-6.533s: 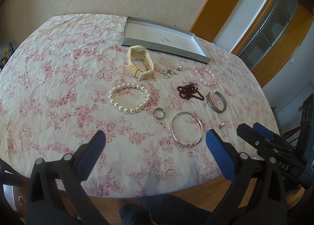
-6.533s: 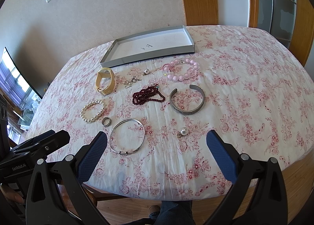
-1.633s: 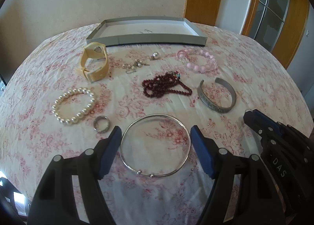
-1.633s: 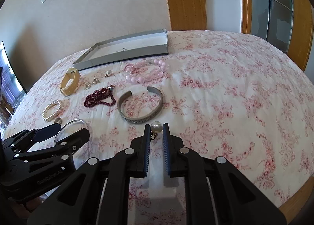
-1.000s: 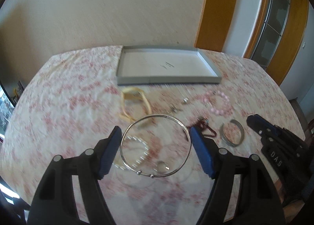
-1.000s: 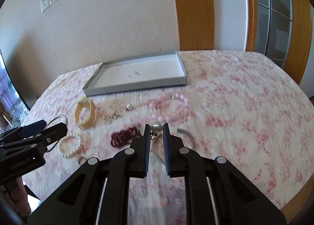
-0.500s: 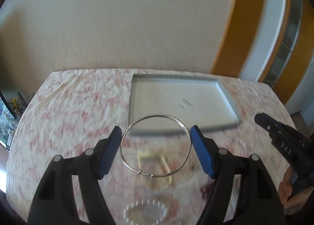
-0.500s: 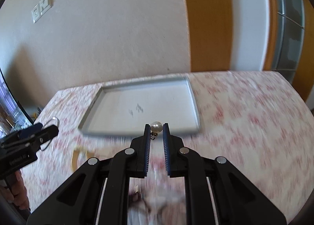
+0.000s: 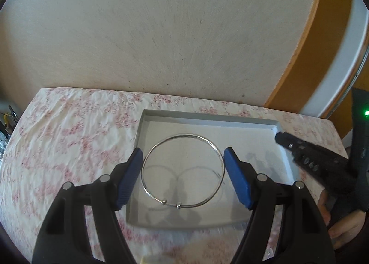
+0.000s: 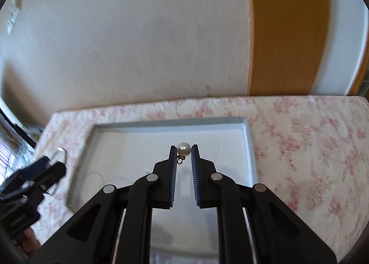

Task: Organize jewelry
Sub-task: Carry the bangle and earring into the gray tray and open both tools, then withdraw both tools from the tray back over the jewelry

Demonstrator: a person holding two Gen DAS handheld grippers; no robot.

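**Silver bangle and pearl drop held over the grey tray**

Silver wire, thin and round, forms the bangle (image 9: 182, 170), a plain hoop with two small metal beads on its near side. It sits across the left gripper (image 9: 182, 171), whose ribbed blue pads (image 9: 129, 177) press on its left and right edges, so the fingers stand wide yet hold it. The hoop hangs in the air above the left half of the tray (image 9: 207, 118), and its shadows fall as soft rings on the tray floor.

The pearl drop (image 10: 183, 148) is a small, glossy, off-white ball with a tiny metal loop under it. The right gripper (image 10: 183, 151) pinches it at the very tips of its dark ribbed fingers (image 10: 173, 164), which are drawn nearly together. It, too, is held above the tray (image 10: 161, 123), over the middle of the pale floor.

The tray is shallow and rectangular, matte grey with low straight walls and a smooth whitish bottom. It lies on a tablecloth (image 9: 69, 130) of creased cream fabric printed with pink flowers. Behind the table rises a rough off-white wall (image 9: 161, 33), and to the right stands a smooth orange-brown wooden frame (image 10: 288, 28). Each black plastic gripper shows at the edge of the other's view, with part of a hand (image 9: 343, 224) on the right gripper's handle.
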